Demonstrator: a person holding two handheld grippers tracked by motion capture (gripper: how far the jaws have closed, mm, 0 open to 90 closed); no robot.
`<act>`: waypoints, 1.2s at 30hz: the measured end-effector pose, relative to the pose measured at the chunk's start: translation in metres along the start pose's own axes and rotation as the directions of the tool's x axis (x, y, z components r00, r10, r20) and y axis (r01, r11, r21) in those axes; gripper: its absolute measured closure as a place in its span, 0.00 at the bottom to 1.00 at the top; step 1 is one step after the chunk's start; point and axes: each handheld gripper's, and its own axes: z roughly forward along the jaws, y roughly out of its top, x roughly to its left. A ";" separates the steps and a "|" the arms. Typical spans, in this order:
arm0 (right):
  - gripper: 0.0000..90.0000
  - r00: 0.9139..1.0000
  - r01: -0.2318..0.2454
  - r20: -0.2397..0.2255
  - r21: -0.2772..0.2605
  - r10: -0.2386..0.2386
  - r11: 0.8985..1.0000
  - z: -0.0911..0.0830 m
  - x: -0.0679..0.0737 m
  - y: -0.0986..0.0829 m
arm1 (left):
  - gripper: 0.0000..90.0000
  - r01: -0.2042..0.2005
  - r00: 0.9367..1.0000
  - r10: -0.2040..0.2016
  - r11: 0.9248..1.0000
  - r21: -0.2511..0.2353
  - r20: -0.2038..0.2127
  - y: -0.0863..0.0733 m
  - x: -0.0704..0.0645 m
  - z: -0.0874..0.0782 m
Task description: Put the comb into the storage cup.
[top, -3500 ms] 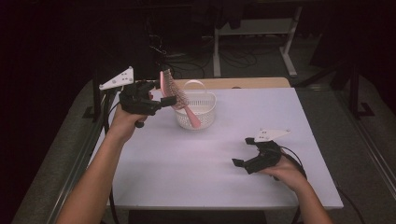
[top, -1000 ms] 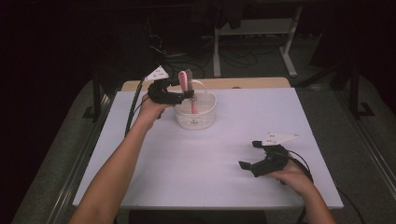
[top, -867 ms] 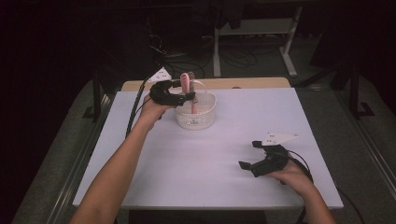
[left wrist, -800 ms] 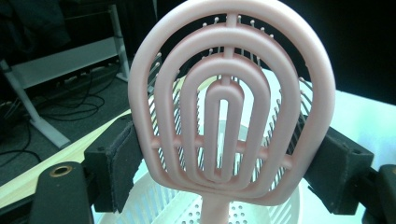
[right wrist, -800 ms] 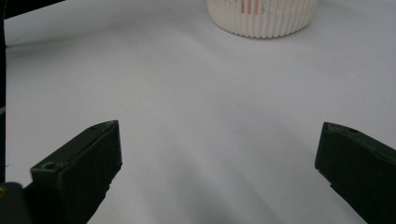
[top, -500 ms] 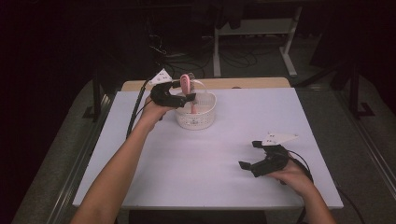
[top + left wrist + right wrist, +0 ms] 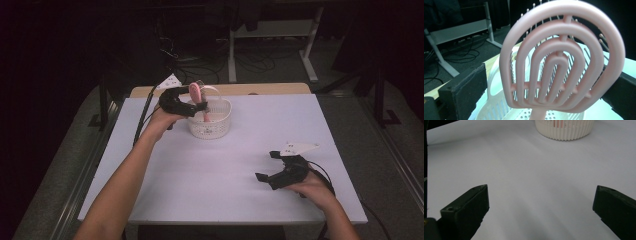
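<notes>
The right gripper (image 7: 271, 167) is rested on the white table (image 7: 210, 175) near the front edge, its jaws spread wide with nothing between them. Farther back, a pink vented hairbrush (image 7: 564, 62) is stood upright in a white perforated basket (image 7: 212, 125). The left gripper (image 7: 195, 106) is seen at the brush head, jaws spread on either side of it, neither clearly touching.

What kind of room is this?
Probably a lab or workshop: a white work table in a dark room, loose cables on the floor behind, and a white metal stand nearby.
</notes>
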 end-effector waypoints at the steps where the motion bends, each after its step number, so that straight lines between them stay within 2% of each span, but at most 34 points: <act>1: 0.00 1.000 0.000 0.000 0.000 0.000 1.000 0.000 0.000 0.000 | 0.00 0.000 1.000 0.000 1.000 -0.002 -0.001 0.001 0.000 -0.001; 9: 0.00 1.000 0.000 0.000 0.000 0.000 1.000 0.000 0.000 0.000 | 0.00 0.004 1.000 -0.004 1.000 -0.026 -0.004 0.005 0.003 -0.014; 18: 0.00 1.000 -0.002 -0.002 0.002 0.002 1.000 0.001 0.000 0.000 | 0.00 0.019 0.999 -0.020 0.999 -0.026 -0.037 0.002 0.016 -0.032; 20: 0.00 1.000 -0.001 -0.002 0.002 0.001 1.000 0.001 0.000 0.000 | 0.00 0.022 0.998 -0.023 0.999 -0.028 -0.056 0.001 0.019 -0.037; 28: 0.00 1.000 -0.002 -0.004 0.001 0.002 1.000 0.001 0.000 0.000 | 0.00 0.033 0.998 -0.035 0.999 -0.042 -0.055 0.000 0.026 -0.056; 36: 0.00 1.000 -0.001 -0.008 0.001 0.001 1.000 0.002 -0.001 0.000 | 0.00 0.007 0.999 -0.008 1.000 -0.004 -0.053 -0.004 0.023 -0.078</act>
